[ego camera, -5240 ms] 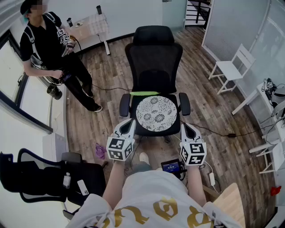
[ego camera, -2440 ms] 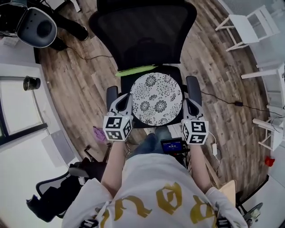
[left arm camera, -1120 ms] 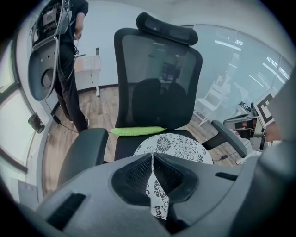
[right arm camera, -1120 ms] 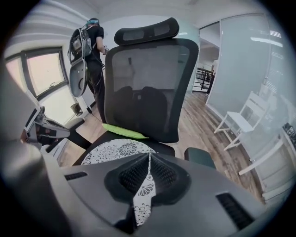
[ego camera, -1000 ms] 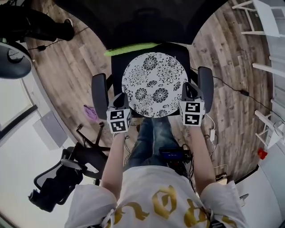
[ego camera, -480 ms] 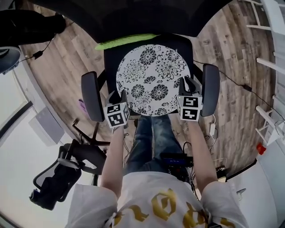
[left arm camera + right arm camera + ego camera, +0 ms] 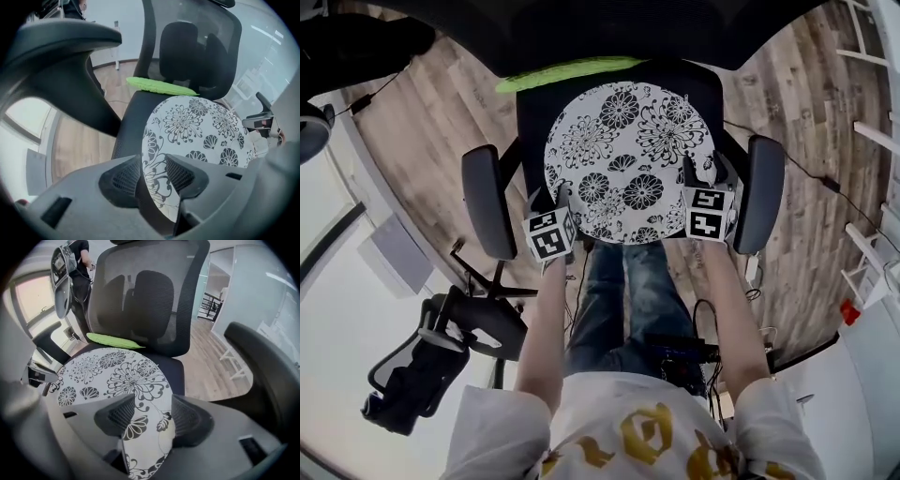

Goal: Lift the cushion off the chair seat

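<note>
A round white cushion (image 7: 628, 159) with black flower print lies flat on the black seat (image 7: 534, 122) of an office chair. My left gripper (image 7: 551, 194) is at the cushion's front left edge. In the left gripper view its jaws are opening, and the cushion's rim (image 7: 154, 164) runs between the pads without being pinched. My right gripper (image 7: 701, 171) is at the front right edge, its jaws also opening astride the rim (image 7: 140, 427). Both point steeply down.
The chair's armrests (image 7: 487, 202) (image 7: 764, 192) flank the two grippers closely. A green leaf-shaped pad (image 7: 567, 73) lies at the seat's back under the mesh backrest (image 7: 140, 296). Another black chair (image 7: 422, 366) lies at lower left. A small device (image 7: 680, 352) and cables are on the wood floor.
Both grippers have sunk to the cushion's front rim. Their jaws, shut a second ago, now stand apart around it. The cushion has not moved.
</note>
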Motion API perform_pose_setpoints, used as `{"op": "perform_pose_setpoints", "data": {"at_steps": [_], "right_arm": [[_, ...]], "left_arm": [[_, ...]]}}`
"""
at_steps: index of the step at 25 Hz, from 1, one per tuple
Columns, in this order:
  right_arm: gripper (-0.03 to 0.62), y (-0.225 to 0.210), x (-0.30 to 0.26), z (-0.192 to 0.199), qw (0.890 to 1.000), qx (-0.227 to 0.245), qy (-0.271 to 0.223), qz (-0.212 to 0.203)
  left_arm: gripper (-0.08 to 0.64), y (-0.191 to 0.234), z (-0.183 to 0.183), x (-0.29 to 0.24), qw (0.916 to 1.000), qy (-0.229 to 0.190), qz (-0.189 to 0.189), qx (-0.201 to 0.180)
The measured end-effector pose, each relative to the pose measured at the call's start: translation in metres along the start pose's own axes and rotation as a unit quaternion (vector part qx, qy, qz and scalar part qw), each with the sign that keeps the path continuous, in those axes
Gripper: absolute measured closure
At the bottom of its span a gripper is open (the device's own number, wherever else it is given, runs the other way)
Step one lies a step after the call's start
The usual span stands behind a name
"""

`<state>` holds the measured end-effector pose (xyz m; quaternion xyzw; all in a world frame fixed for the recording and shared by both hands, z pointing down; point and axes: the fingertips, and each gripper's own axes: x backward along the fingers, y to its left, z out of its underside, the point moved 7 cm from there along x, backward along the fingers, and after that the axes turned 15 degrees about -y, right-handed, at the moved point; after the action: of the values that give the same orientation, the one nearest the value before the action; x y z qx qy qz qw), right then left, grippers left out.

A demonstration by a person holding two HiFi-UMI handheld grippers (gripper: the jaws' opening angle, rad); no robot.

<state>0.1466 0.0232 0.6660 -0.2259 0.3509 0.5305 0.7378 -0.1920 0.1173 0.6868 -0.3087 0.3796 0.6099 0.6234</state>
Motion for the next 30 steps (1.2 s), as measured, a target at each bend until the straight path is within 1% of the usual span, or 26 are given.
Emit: {"op": "perform_pose_setpoints", "data": {"at_steps": [2,4,6,8,11,15,18,20,21,22,24,27,30], "right_arm": [[0.374,-0.003,-0.007,0.006,1.000,-0.007,0.007,0.009],[0.371,-0.007,-0.011,0.008,1.000,-0.013,0.001,0.025],[0.373,-0.011,-0.013,0.006,0.999,-0.007,-0.012,0.037],[0.373,-0.016,-0.018,0.006,0.999,-0.002,-0.013,0.037],[0.370,-0.020,-0.030,0.017,0.999,-0.019,0.016,0.032],[0.374,-0.022,-0.044,0.028,0.997,-0.032,0.065,0.016],[0.413,-0.027,-0.045,0.025,0.996,-0.042,0.079,0.008],[0.491,-0.024,-0.043,0.024,0.996,-0.032,0.078,0.000],[0.552,-0.022,-0.043,0.023,0.997,-0.019,0.076,-0.005],[0.566,-0.020,-0.042,0.022,0.997,-0.006,0.076,-0.010],[0.568,-0.020,-0.041,0.021,0.997,0.000,0.075,-0.016],[0.568,-0.022,-0.038,0.020,0.997,-0.022,0.067,-0.020],[0.568,-0.021,-0.036,0.018,0.996,-0.058,0.053,-0.029]], "left_arm": [[0.411,0.004,0.005,-0.004,1.0000,0.005,-0.004,0.001],[0.412,0.007,0.008,-0.007,1.0000,0.008,-0.005,0.002],[0.411,0.008,0.009,-0.009,0.9999,0.012,-0.004,0.001],[0.413,0.008,0.011,-0.012,0.9998,0.017,-0.002,0.003],[0.413,0.009,0.015,-0.014,0.9997,0.023,-0.005,0.009],[0.413,0.009,0.014,-0.018,0.9995,0.029,-0.015,0.005],[0.423,0.007,0.012,-0.020,0.9994,0.034,-0.002,-0.003],[0.523,0.004,0.013,-0.020,0.9988,0.045,0.017,-0.008],[0.535,0.001,0.013,-0.021,0.9984,0.049,0.023,-0.016],[0.537,-0.001,0.013,-0.022,0.9980,0.051,0.025,-0.029],[0.537,-0.003,0.013,-0.021,0.9973,0.050,0.026,-0.046],[0.537,-0.002,0.012,-0.018,0.9978,0.049,0.028,-0.034],[0.540,-0.004,0.008,-0.015,0.9983,0.044,0.033,-0.022]]}}
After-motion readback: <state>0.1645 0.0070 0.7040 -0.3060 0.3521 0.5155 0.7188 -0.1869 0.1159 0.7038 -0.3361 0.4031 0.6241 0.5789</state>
